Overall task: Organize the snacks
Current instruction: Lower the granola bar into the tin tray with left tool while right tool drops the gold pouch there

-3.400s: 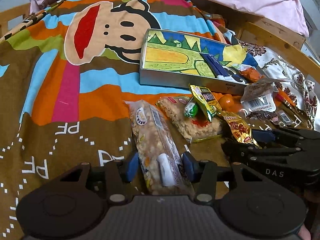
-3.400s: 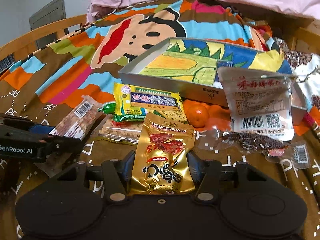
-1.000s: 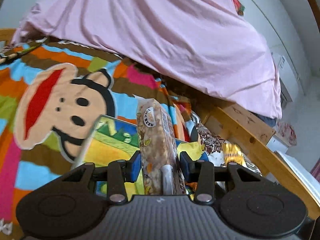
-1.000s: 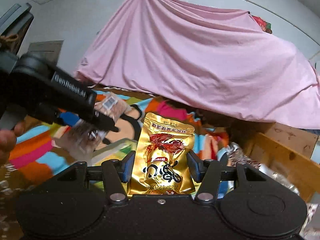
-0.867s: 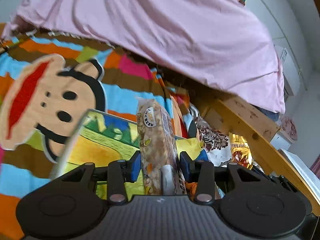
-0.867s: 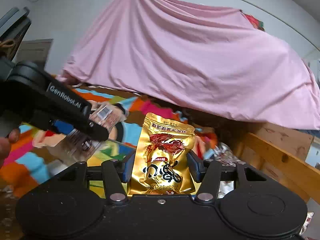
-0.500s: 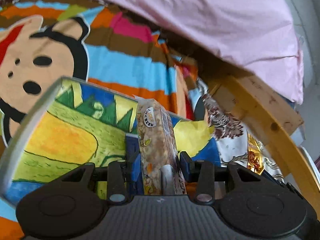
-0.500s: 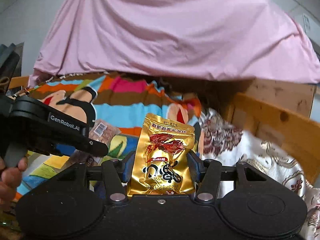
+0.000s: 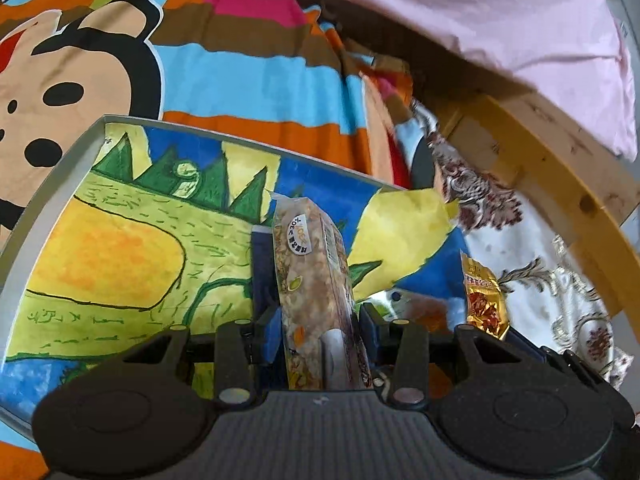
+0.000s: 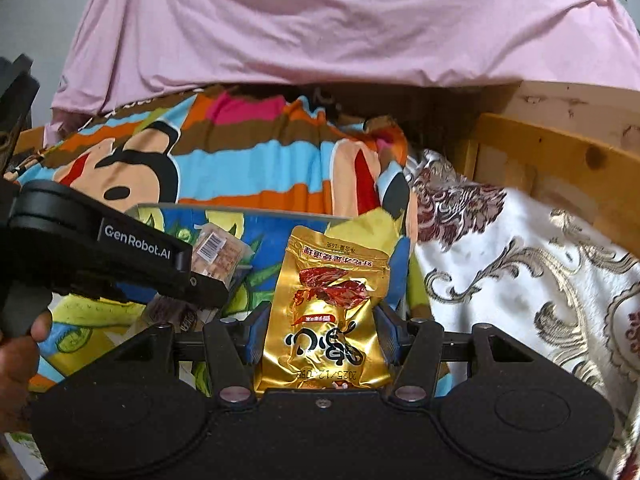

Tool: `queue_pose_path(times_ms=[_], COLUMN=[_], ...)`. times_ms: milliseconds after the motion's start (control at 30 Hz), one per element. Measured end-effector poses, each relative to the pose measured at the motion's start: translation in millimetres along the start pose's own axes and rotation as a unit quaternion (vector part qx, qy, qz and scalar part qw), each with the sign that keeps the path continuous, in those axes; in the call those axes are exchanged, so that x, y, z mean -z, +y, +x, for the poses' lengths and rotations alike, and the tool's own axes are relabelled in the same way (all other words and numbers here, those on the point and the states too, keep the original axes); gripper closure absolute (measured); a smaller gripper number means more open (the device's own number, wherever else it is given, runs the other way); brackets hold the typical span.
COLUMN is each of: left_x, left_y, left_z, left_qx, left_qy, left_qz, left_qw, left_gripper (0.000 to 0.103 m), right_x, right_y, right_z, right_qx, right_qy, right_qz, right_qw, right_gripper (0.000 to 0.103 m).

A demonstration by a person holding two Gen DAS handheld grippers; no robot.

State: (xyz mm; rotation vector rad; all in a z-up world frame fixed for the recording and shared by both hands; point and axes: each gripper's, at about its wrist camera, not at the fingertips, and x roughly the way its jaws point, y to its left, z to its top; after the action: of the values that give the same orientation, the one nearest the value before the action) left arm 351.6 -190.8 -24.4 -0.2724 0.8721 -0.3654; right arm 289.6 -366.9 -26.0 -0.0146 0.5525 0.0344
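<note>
Left gripper (image 9: 320,330): jaws narrow, blue pads clamped on both sides of clear nut-bar pack (image 9: 316,292), pack upright, over painted tray (image 9: 60,184). Right gripper (image 10: 320,330): jaws slightly wider, gripping gold snack pouch (image 10: 328,312) at lower half, above tray's right end. Tray lies on cartoon monkey blanket (image 9: 248,68) on bed. Beyond: pink sheet (image 10: 320,20), wooden bed frame (image 10: 560,152).
</note>
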Motion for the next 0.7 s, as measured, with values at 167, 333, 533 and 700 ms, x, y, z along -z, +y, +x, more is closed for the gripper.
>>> queue_pose_path(times_ms=[167,333,533,700], left_x=[2.4,4.2,3.5,2.6], left_y=[-2.2,-3.3,-0.5,4.2], left_z=[6.4,6.7,2.0,-14.9], left_qx=[-0.027,-0.035,-0.044,-0.047], left_qy=[0.024,0.024,0.016,-0.015], left_qz=[0.025,0.036,0.018,0.003], left_qw=[0.999,0.9985,0.9988,0.9988], left_gripper=[0.058,0.058,0.048,0.026], right_x=[4.1,7.2,10.1,5.0], right_y=[3.1,2.0,-0.5,-2.6], right_z=[5.4,8.2,9.0,1.2], right_qx=[-0.003,-0.001,-0.003,-0.005], right_qy=[0.011,0.015,0.018,0.001], right_qz=[0.0,0.005,0.015,0.023], right_qw=[1.0,1.0,1.0,1.0], right_gripper=[0.046,0.043,0.024,0.009])
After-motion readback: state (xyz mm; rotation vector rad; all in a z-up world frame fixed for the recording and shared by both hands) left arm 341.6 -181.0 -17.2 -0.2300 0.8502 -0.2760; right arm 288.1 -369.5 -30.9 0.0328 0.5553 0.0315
